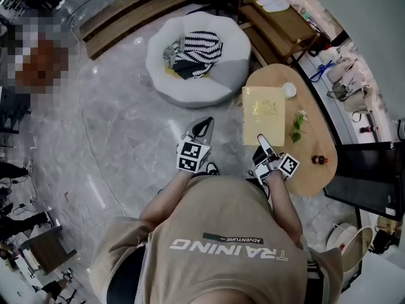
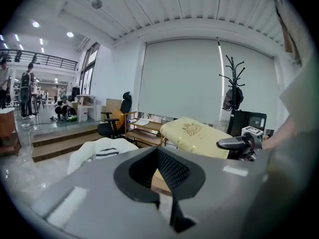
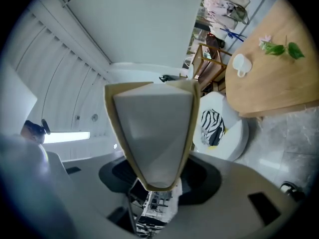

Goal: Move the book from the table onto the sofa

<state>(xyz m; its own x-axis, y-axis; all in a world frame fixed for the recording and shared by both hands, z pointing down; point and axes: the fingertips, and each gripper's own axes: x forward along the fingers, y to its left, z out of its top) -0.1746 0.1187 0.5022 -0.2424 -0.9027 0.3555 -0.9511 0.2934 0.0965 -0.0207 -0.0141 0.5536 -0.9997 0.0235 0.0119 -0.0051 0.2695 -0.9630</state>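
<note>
Cream hardback book with a gold emblem (image 1: 262,114) is clamped at its near edge in the right tongs (image 1: 261,139) and held over the left end of the oval wooden surface (image 1: 313,141). Left of that surface, the left tongs (image 1: 204,126) are closed and empty, and the round white sofa (image 1: 235,75) sits farther left.

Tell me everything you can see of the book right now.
The book is a thick, closed, pale yellow hardcover with a gold emblem on its front cover. It lies roughly flat, cover up, over the edge of the wooden table and appears lifted clear of it. The right gripper is clamped on its near edge, one jaw on each cover. Nothing else visibly touches it.
</note>
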